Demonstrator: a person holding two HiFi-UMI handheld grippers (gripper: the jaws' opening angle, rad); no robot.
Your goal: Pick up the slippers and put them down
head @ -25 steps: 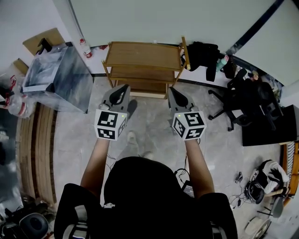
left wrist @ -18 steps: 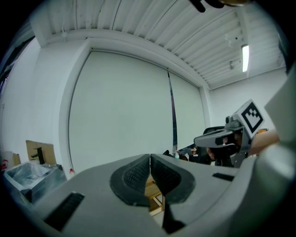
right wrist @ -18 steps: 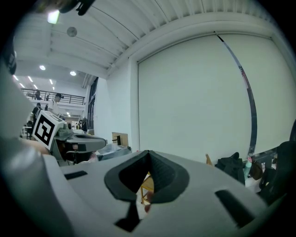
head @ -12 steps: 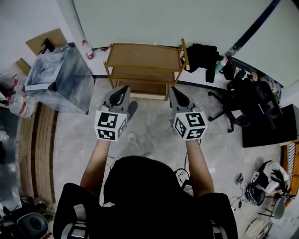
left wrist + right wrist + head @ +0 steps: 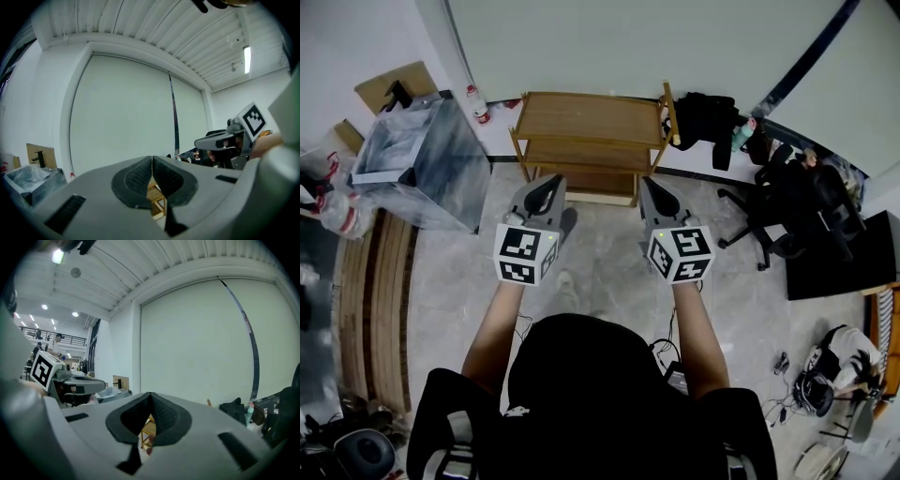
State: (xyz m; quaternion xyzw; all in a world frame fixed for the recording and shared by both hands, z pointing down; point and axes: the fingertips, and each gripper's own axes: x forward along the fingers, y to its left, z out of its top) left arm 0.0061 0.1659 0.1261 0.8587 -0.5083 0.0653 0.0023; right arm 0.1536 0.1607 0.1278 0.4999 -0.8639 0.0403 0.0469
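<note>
As seen from the head: holds the left gripper (image 5: 550,183) and the right gripper (image 5: 649,184) out side by side above the grey stone floor (image 5: 609,248), both aimed at a wooden shoe rack (image 5: 589,117) standing at the floor's far edge against the wall. Shows each pair of jaws drawn to a point with nothing in them. Places a clear plastic bin (image 5: 417,159) toward the floor's far left corner, a black bag (image 5: 703,111) just beside the rack's right end, and a black office chair (image 5: 787,202) at the right edge. Leaves one pale shoe-shaped thing (image 5: 565,279) on the floor between the forearms; cannot tell whether it is one of the slippers.

From the left gripper view: presses the ribbed pads (image 5: 138,178) together along one thin line, gripping nothing. Lets a strip of the rack's wood show just under them. Catches the right gripper off to the right, level and near.

From the right gripper view: meets the jaws at their tips, with a narrow wedge of gap lower down and no object in it. Frames a rack leg through that wedge, plus a small reddish shape (image 5: 149,448) low beside it, too small to name. Puts the left gripper at the left and the bag at the right.
</note>
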